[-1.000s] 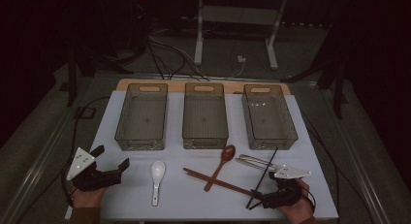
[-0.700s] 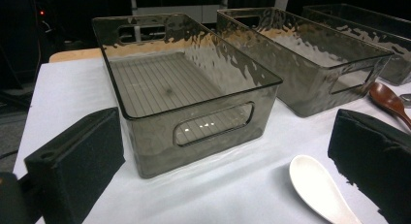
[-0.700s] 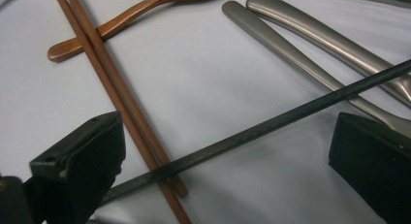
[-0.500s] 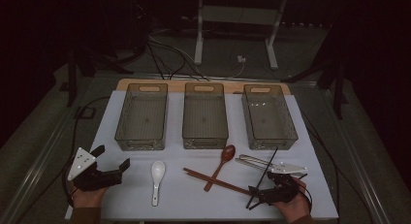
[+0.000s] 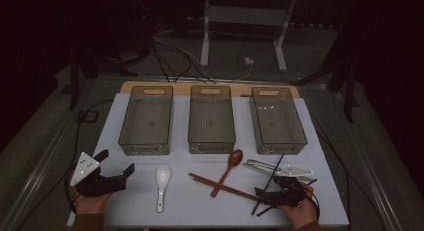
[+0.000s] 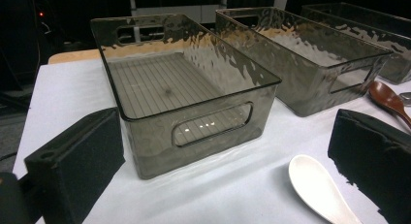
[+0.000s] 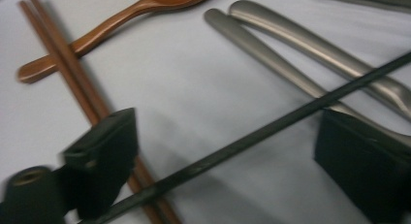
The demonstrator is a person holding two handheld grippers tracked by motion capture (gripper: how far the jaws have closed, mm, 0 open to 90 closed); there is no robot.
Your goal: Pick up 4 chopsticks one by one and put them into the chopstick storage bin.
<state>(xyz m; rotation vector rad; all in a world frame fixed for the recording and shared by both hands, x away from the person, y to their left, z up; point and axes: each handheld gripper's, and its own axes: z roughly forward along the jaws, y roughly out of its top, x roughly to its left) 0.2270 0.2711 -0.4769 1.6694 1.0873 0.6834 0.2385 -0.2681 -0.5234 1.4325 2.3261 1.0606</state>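
Note:
My right gripper [image 5: 264, 189] hovers low over the white mat near the front right. A black chopstick [image 7: 271, 129] runs slantwise between its jaws. The jaws have just been closing, but the pads stand apart from the chopstick, so the gripper is open. A pair of brown chopsticks [image 7: 72, 73] passes under its left jaw, with a wooden spoon [image 7: 121, 20] across them. Two metal handles [image 7: 291, 44] lie past the black chopstick. My left gripper [image 5: 118, 163] rests open at the front left, holding nothing. A white spoon [image 6: 317, 187] lies just right of it.
Three clear grey bins stand in a row at the back of the mat: left [image 5: 146, 121], middle [image 5: 211, 118] and right [image 5: 276, 120]. The left bin [image 6: 194, 88] is close ahead of my left gripper. Cables trail off both table sides.
The right hand has edged slightly left over the black chopstick. The left hand and the utensils have not moved.

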